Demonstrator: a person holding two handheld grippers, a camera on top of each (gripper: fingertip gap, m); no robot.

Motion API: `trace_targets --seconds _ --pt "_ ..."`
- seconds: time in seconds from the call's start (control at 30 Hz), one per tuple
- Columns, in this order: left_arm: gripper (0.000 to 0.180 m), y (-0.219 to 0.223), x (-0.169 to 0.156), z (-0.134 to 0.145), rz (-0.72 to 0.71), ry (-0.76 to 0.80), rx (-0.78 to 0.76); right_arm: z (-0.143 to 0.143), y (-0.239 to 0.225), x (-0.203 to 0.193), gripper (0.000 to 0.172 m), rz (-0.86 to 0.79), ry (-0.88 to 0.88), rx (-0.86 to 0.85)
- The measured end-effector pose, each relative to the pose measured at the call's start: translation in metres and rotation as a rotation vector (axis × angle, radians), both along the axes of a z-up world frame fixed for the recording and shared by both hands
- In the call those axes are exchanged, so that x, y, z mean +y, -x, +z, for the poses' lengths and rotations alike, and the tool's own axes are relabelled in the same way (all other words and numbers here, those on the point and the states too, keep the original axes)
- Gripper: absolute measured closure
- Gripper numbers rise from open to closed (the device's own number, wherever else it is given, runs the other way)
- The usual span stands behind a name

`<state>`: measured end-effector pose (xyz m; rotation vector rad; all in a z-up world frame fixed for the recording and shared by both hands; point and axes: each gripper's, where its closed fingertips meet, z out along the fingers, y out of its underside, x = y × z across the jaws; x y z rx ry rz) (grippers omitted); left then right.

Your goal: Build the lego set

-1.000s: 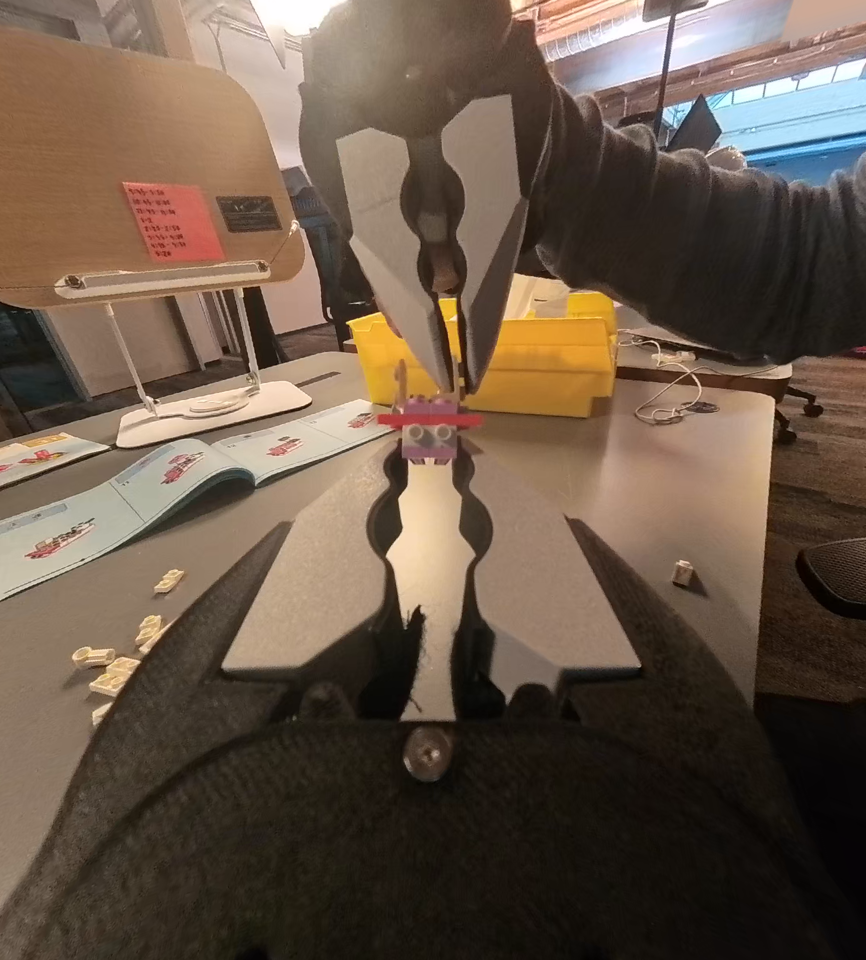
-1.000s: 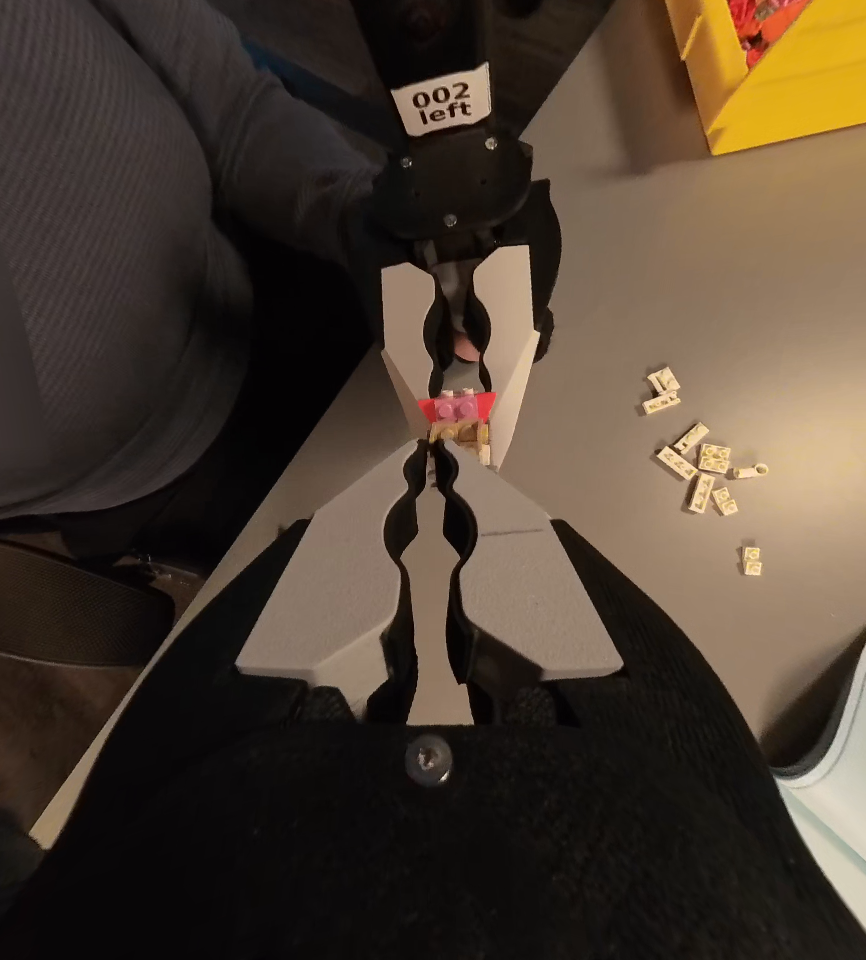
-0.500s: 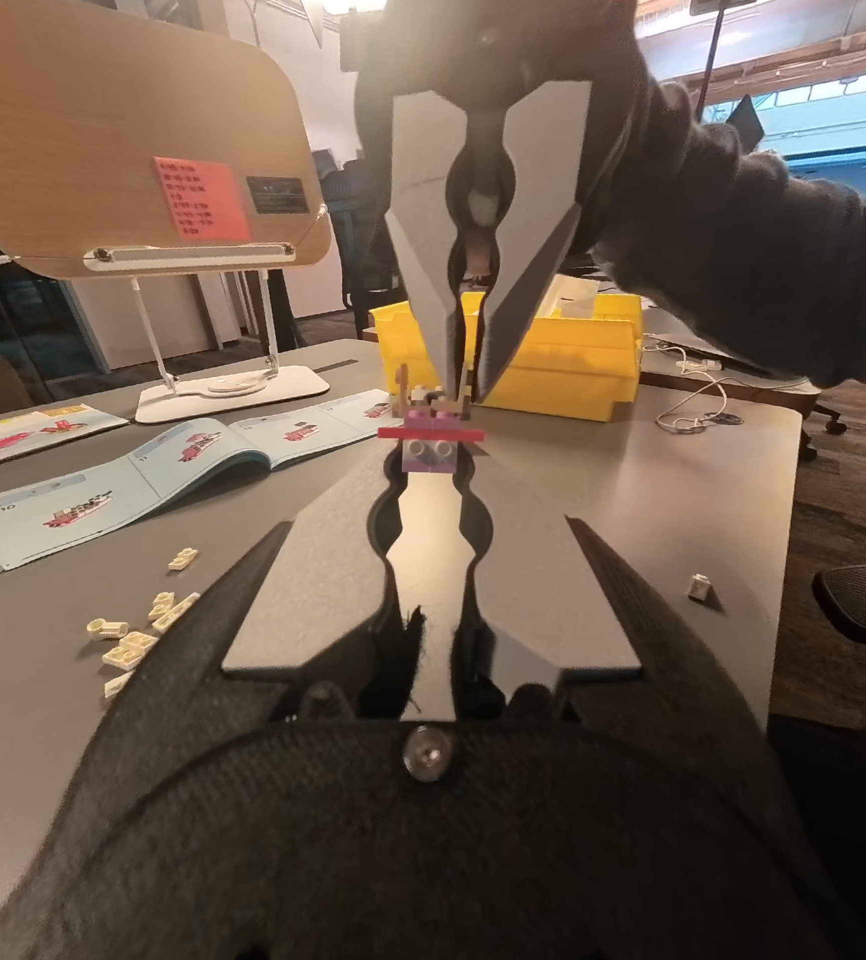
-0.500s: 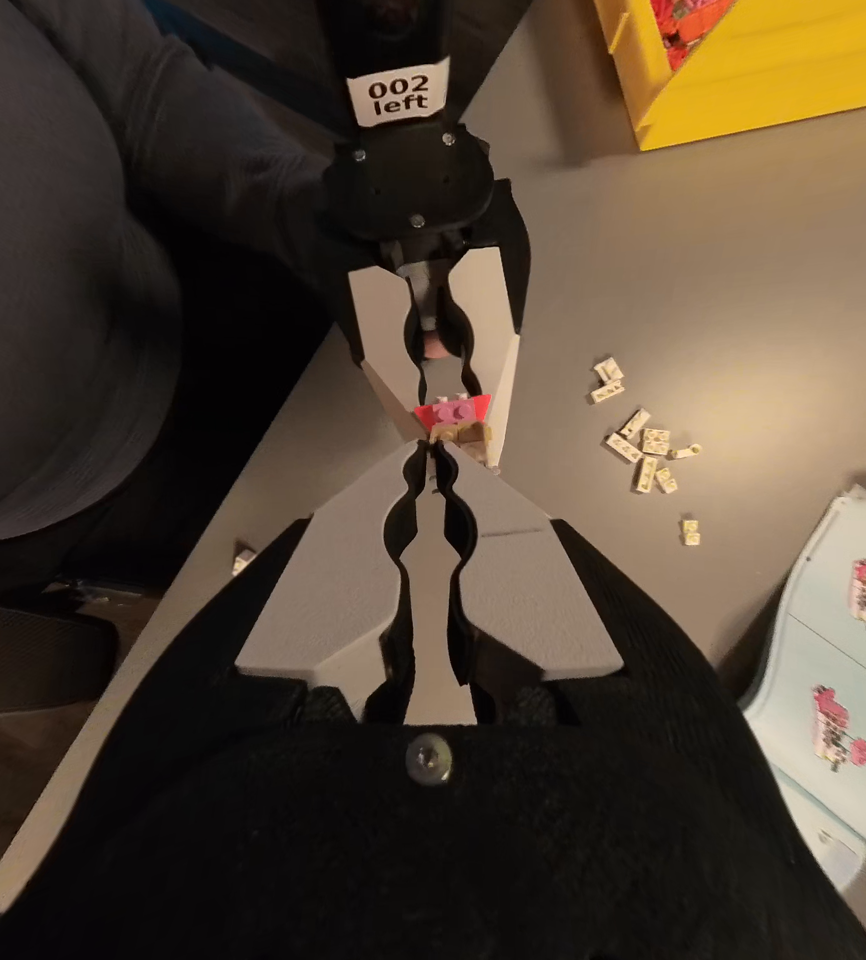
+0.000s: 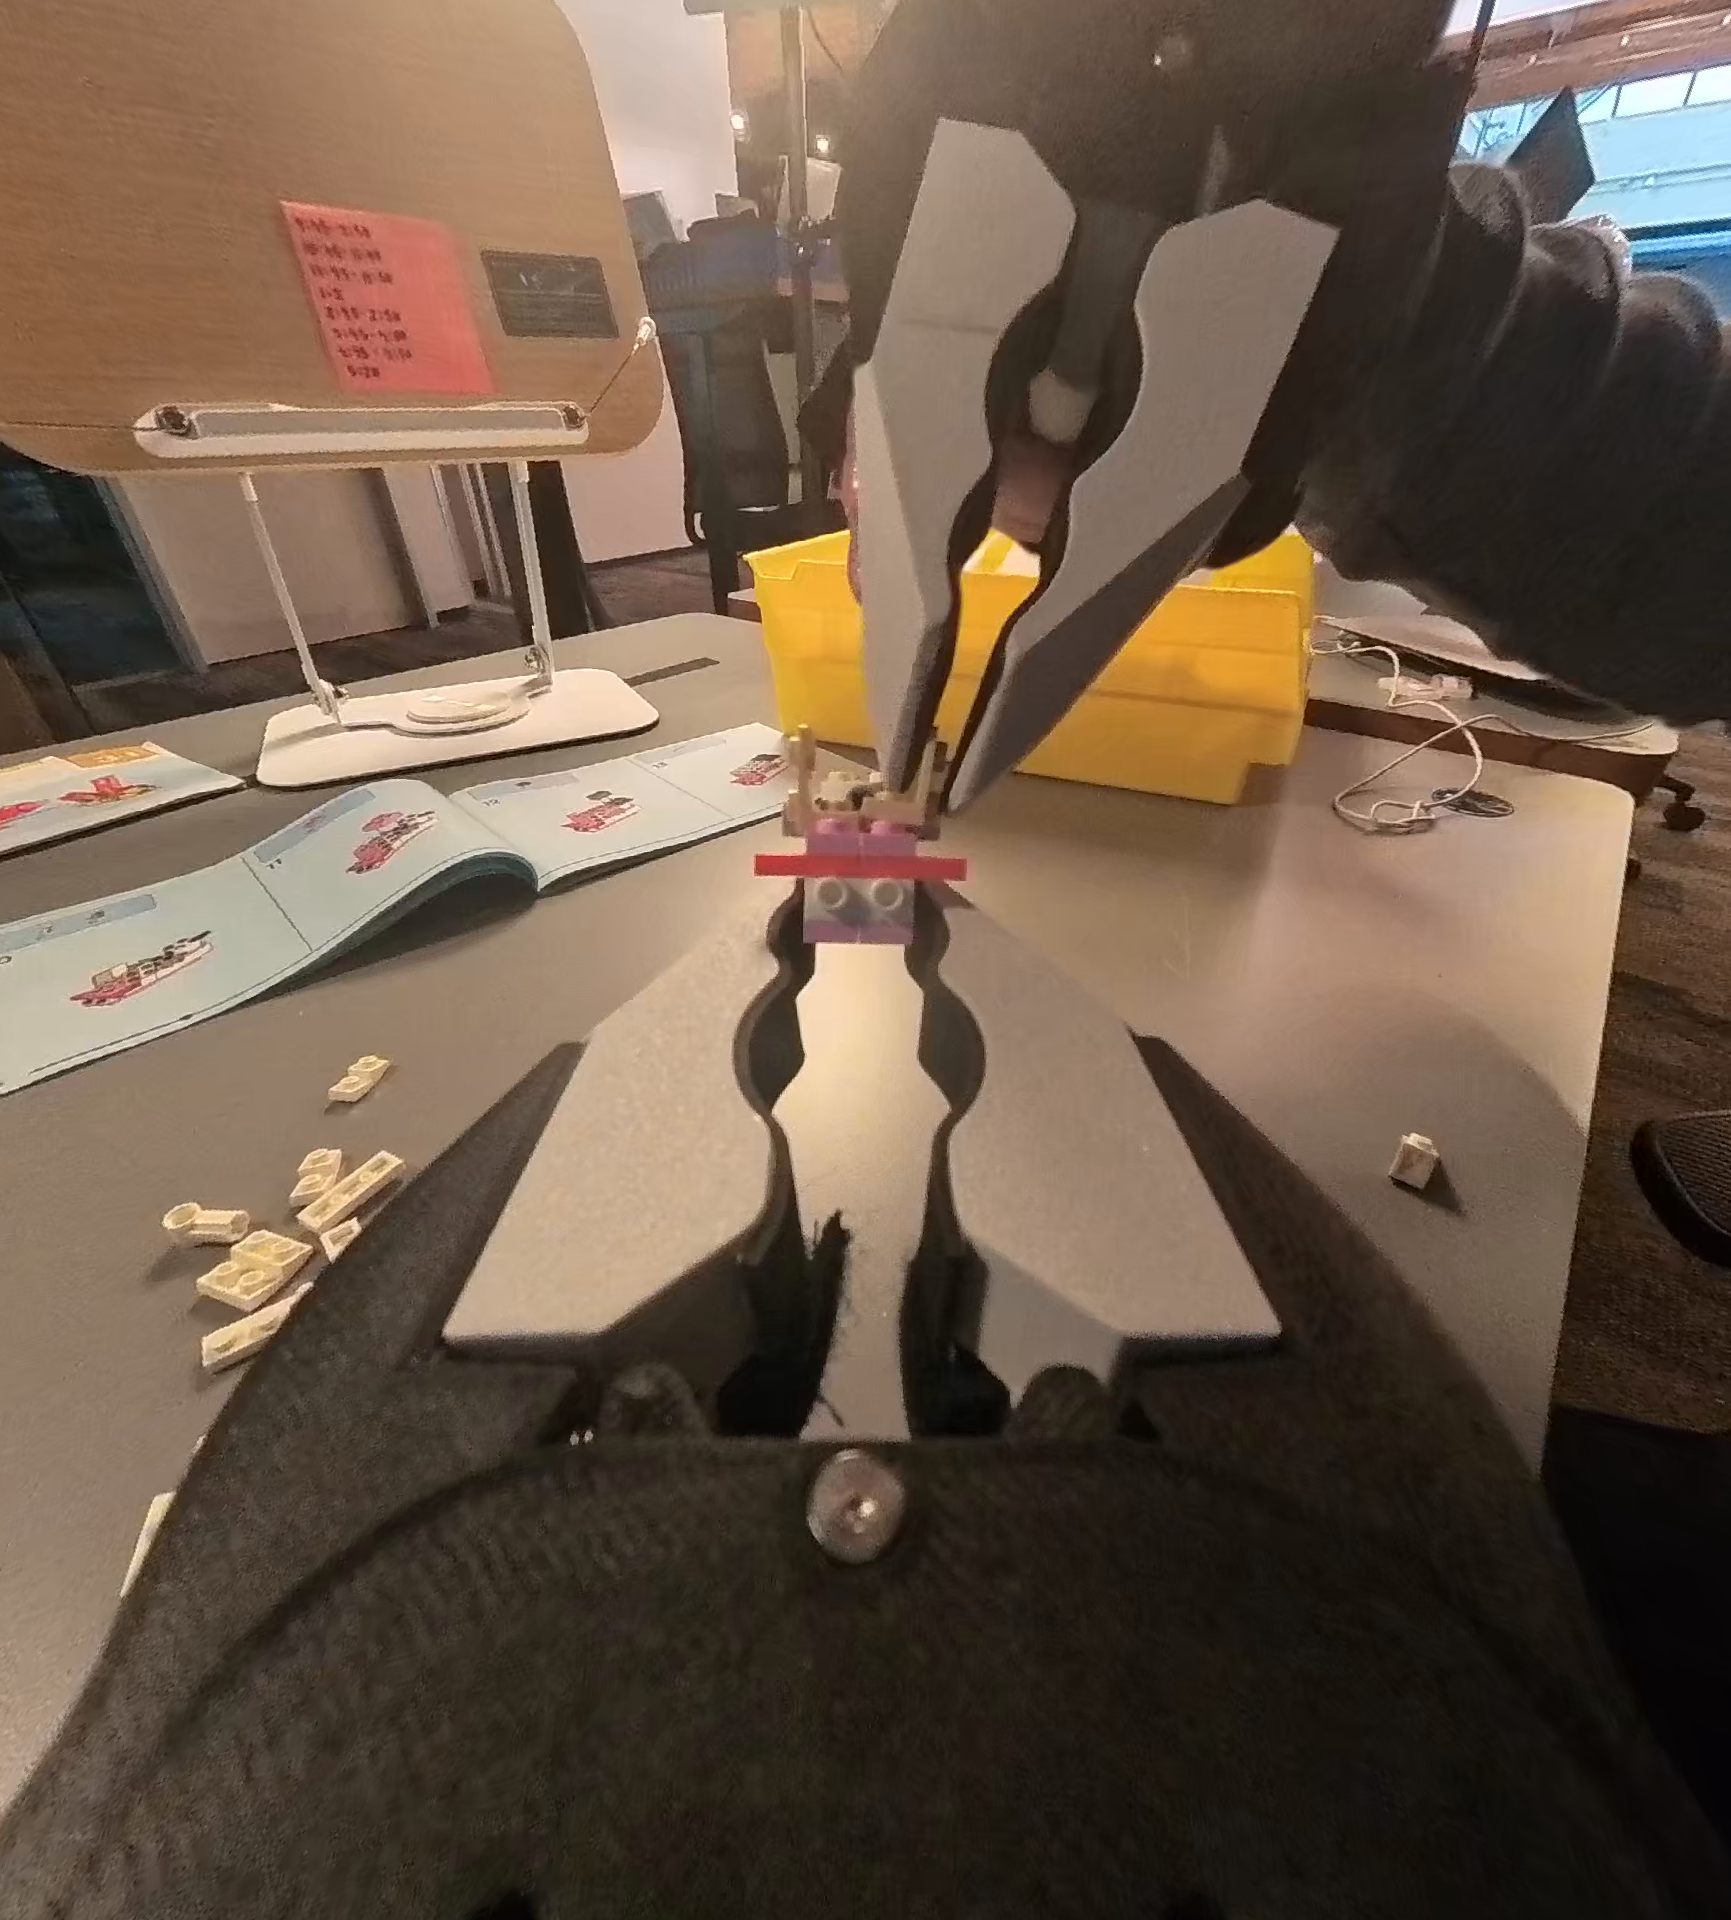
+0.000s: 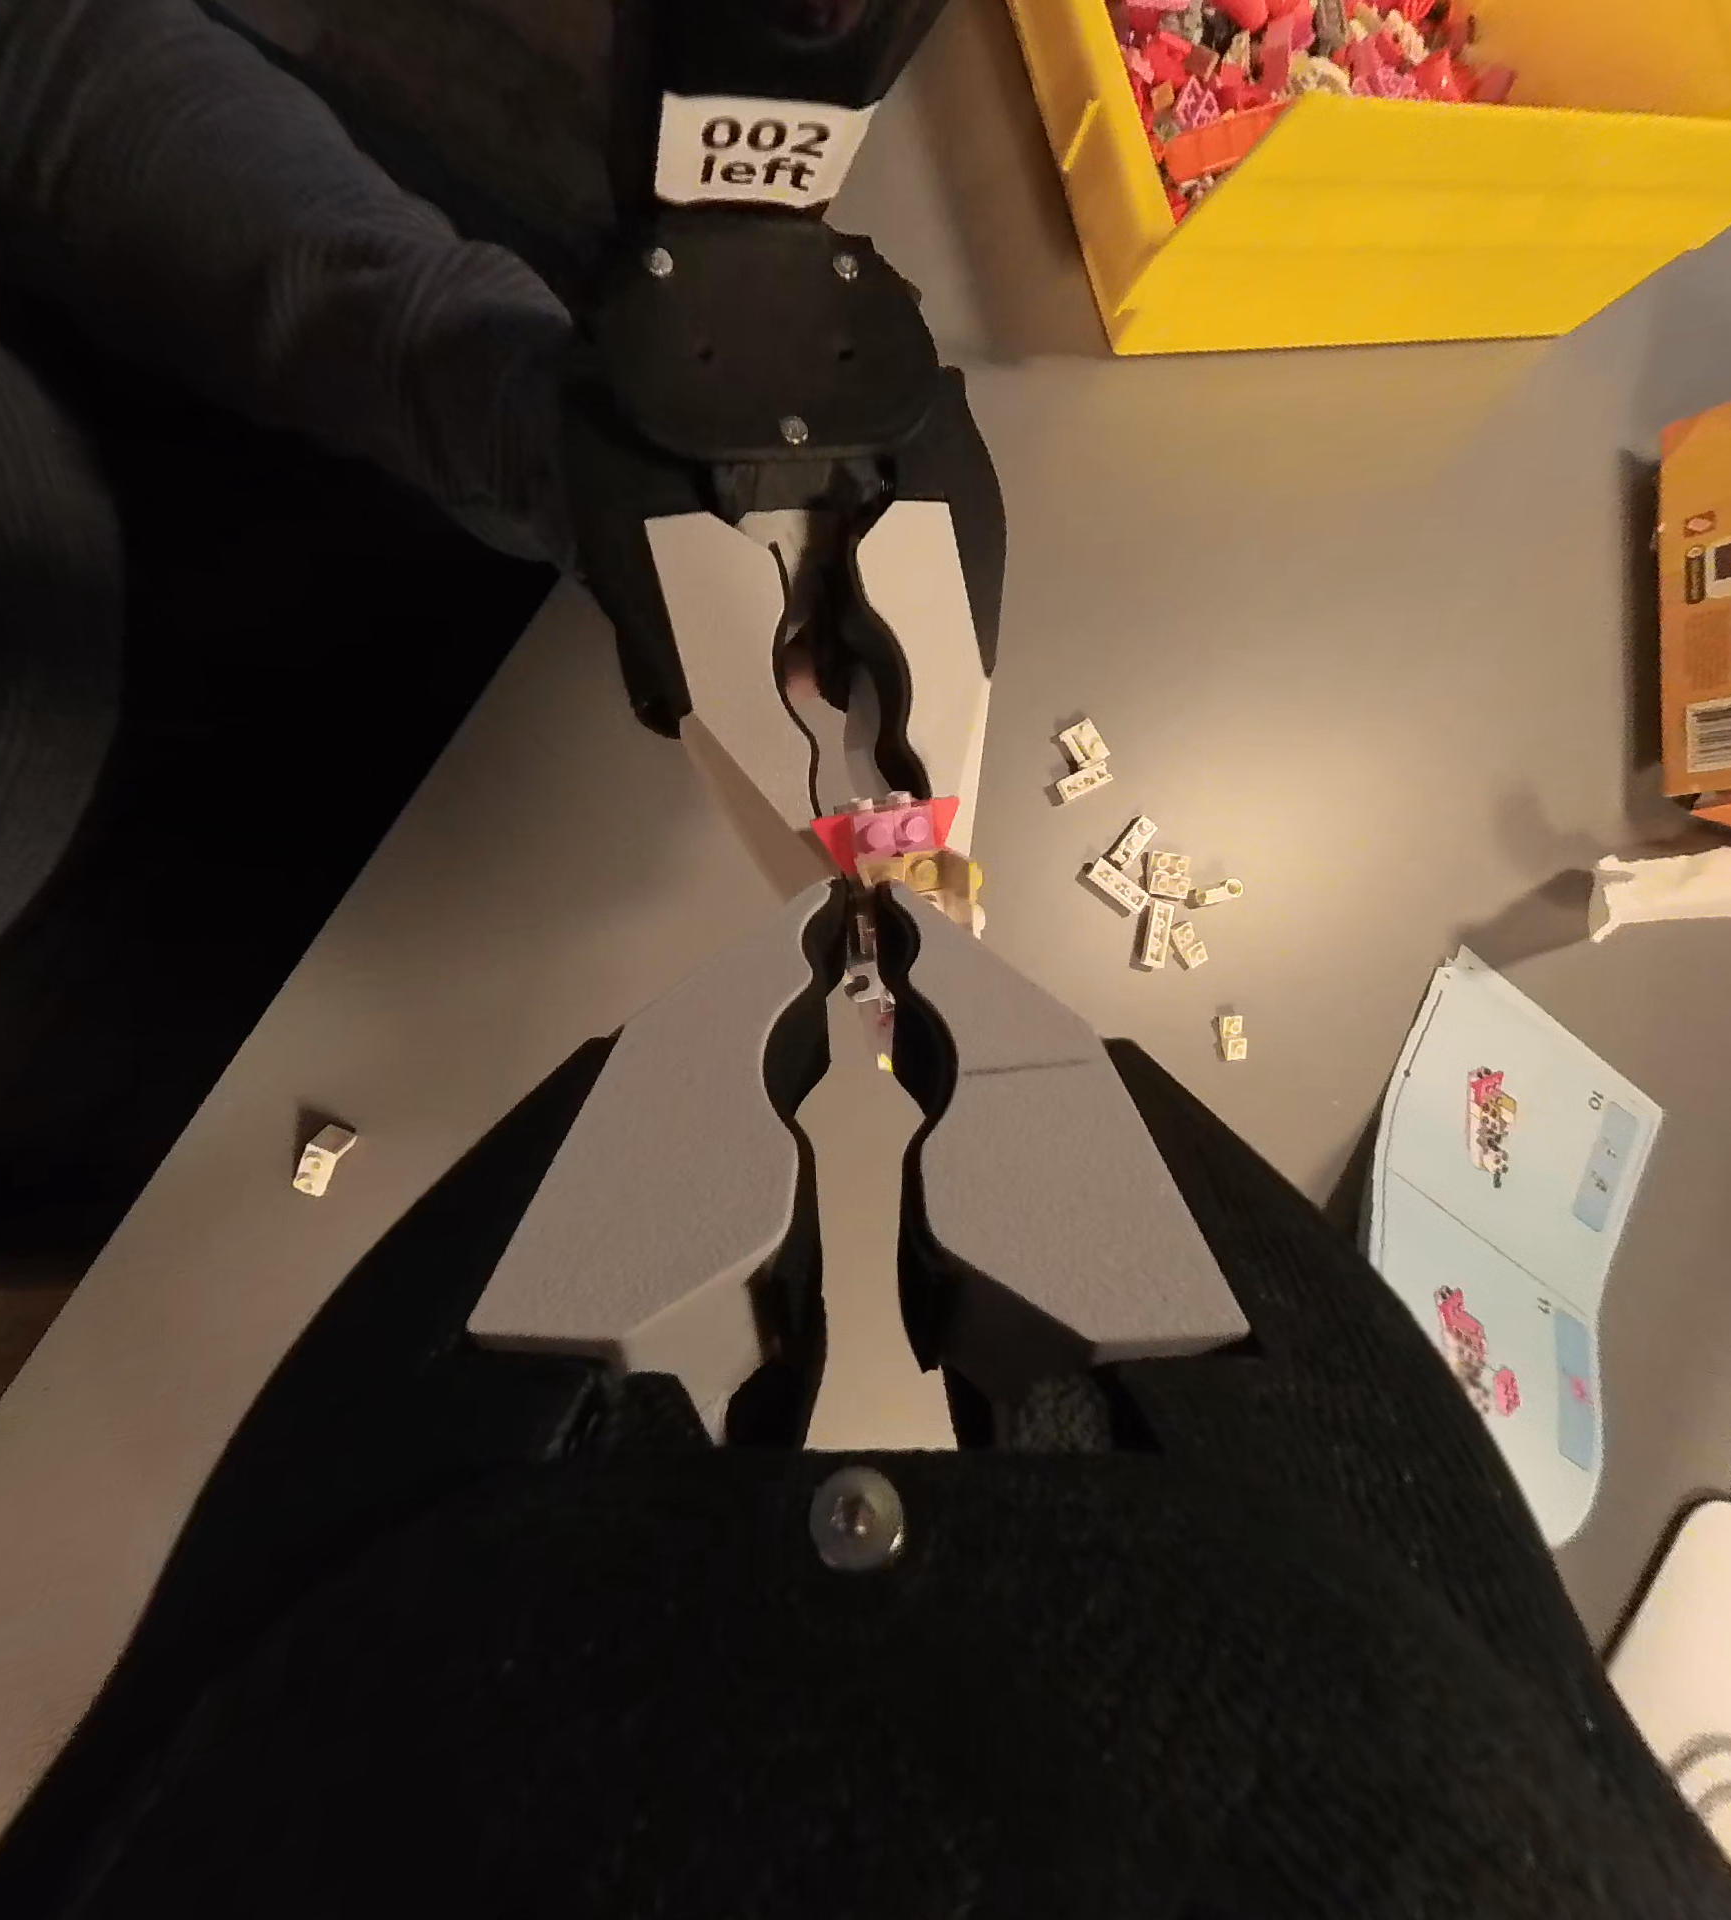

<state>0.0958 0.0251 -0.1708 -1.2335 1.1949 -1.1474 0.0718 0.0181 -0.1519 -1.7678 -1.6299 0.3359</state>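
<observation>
Brick model (image 5: 861, 883), lilac with 1 red plate and tan parts on top, hangs above the grey table (image 5: 1256, 935), right of the loose cream pieces (image 5: 269, 1226) and the open booklet (image 5: 321, 894). The left gripper (image 5: 859, 925) clamps its lilac base. From above, the right gripper (image 5: 928, 795), jaws nearly together, pinches a thin clear piece (image 6: 866, 982) at the model's top. The yellow bin (image 5: 1152, 707) stands behind, far right.

Right gripper (image 6: 859, 894) pinches what looks like a clear piece (image 6: 866, 977) beside the brick model (image 6: 897, 836).
</observation>
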Motion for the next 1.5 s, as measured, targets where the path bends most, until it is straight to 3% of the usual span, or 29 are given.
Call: trace_targets --seconds 0.2,0.6,0.97,1.33,1.5 --pt "0.166 -0.001 0.002 -0.002 0.003 0.016 0.016 -0.003 -0.001 0.0 0.171 0.032 -0.062 -0.067" --pt "0.167 -0.007 -0.004 -0.013 0.064 -0.151 0.106 -0.014 -0.009 -0.01 0.171 0.103 0.139 -0.353" --pt "0.167 -0.006 -0.003 -0.013 0.053 -0.123 0.098 -0.013 -0.006 -0.008 0.172 0.103 0.279 -0.236" --pt "0.167 -0.008 -0.003 -0.018 0.066 -0.137 0.139 -0.017 -0.007 -0.008 0.172 0.12 0.338 -0.45" --pt "0.166 -0.008 -0.006 -0.016 0.047 -0.145 0.118 -0.013 -0.006 -0.011 0.171 0.08 0.322 -0.343"
